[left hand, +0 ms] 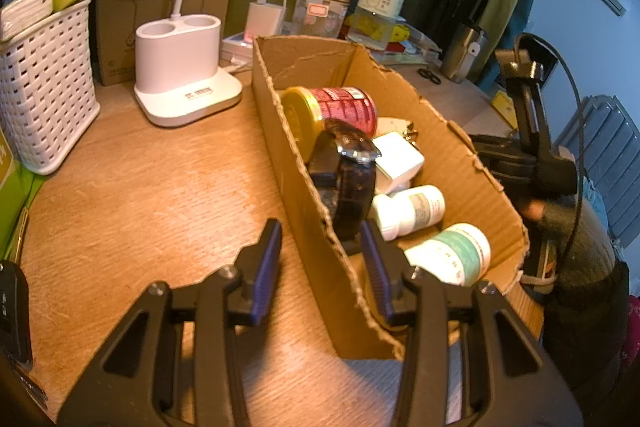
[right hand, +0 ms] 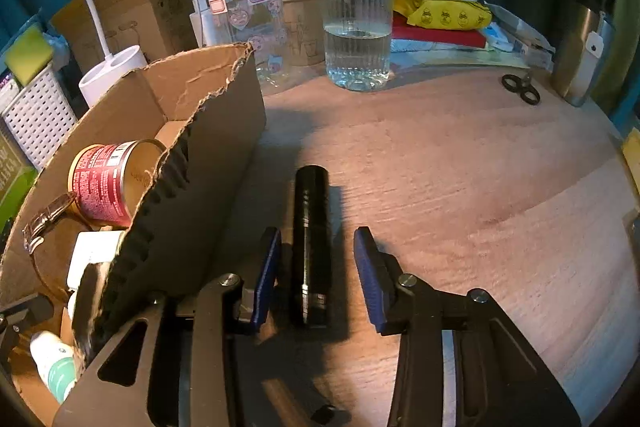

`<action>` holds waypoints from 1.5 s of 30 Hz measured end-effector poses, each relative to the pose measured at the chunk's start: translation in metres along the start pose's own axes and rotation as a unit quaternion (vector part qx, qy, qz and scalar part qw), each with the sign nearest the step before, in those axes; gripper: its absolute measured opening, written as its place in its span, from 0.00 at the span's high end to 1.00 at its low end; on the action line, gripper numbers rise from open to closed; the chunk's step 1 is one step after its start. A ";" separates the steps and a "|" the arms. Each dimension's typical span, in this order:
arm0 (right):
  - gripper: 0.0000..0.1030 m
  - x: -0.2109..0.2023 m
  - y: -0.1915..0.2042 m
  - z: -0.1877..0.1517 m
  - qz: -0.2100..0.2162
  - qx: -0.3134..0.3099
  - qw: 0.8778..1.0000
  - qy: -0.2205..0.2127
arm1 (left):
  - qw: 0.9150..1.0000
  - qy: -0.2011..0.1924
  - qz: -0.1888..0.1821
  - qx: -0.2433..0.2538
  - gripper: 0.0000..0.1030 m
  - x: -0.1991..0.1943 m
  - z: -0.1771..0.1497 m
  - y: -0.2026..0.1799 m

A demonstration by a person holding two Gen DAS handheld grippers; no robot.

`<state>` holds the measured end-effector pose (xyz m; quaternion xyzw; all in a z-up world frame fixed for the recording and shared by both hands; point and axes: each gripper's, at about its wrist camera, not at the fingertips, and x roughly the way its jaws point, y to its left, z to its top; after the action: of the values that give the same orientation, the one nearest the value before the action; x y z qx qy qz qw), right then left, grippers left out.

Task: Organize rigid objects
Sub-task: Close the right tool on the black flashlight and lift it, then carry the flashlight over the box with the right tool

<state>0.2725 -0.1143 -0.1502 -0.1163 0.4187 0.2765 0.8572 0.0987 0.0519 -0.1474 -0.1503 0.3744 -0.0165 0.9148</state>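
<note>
One black cylinder, smooth and slightly glossy like a flashlight body, lies flat on the wooden tabletop lengthwise between the blue pads of your right gripper. The pads stand apart on either side of it; the left pad is close to its flank, the right pad shows a clear gap, so nothing is pinched yet. The cylinder sits just beside the outer wall of the torn cardboard box, whose corrugated edge is ragged.

Your left gripper straddles the near wall of that box, one pad outside and one inside, with the jaws parted; I cannot tell whether the pads touch the cardboard. Inside the box lie a red can with a gold lid on its side, a dark leather-strapped watch, a white square block, a white pill bottle and a teal-labelled bottle. Farther back stand a ribbed clear water bottle, a white woven plastic basket and a glossy white lamp base.
</note>
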 end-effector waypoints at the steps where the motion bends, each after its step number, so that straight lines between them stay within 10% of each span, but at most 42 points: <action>1: 0.73 0.000 0.001 0.000 -0.002 -0.003 1.000 0.000 | 1.000 0.000 0.000 0.000 0.58 0.000 0.000 0.000; 45: 0.79 -0.110 0.025 -0.019 -0.061 -0.031 0.992 -0.108 | 1.000 0.000 0.000 0.000 0.58 0.000 0.000 0.000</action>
<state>0.1913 -0.1429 -0.0754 -0.1373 0.3070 0.2475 0.9087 0.0984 0.0517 -0.1471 -0.1499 0.3746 -0.0164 0.9148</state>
